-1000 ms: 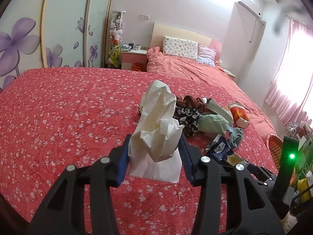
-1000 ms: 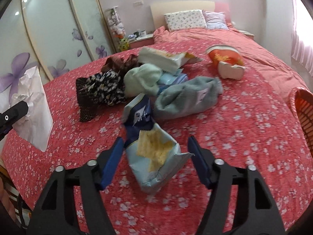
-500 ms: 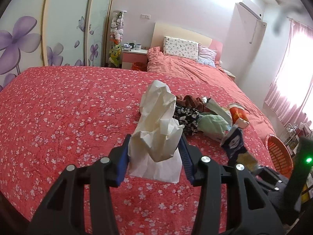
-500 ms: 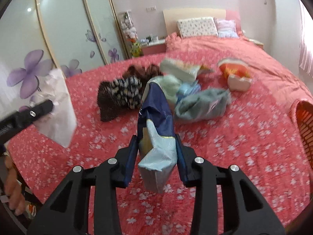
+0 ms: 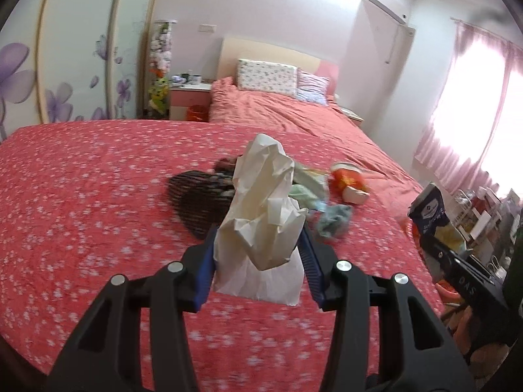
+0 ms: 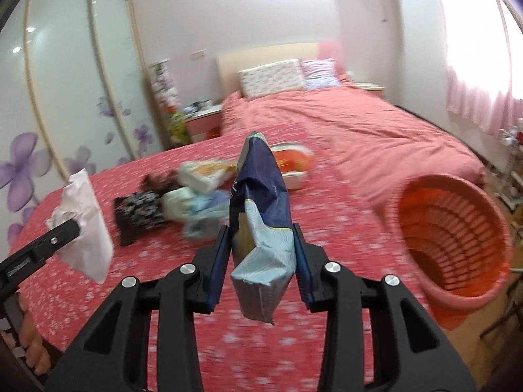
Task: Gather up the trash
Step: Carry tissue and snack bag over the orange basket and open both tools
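- Left wrist view: the left gripper (image 5: pixel 258 254) fills the lower centre of the frame. Its blue-padded jaws are closed partway, clamping a crumpled white paper bag (image 5: pixel 261 222) that sticks up between them.
- Behind the bag, mid-frame, a blurred pile of litter and clothes (image 5: pixel 313 196) lies on a red floral bedspread (image 5: pixel 81 196).
- At the right edge of this view, the right gripper's black finger holds a dark blue snack bag (image 5: pixel 431 215).
- Right wrist view: the right gripper (image 6: pixel 261 254) sits at lower centre, jaws narrowed tight on the blue and pale-blue snack bag (image 6: pixel 261 222), which stands upright and hangs below the pads.
- To the right of centre, an orange slatted basket (image 6: pixel 457 235) stands beside the bed, its mouth tilted toward the camera.
- At the left edge, the left gripper's finger carries the white paper bag (image 6: pixel 86 225) above the bedspread (image 6: pixel 327 228).
- The pile (image 6: pixel 196 196) lies mid-frame behind the snack bag.
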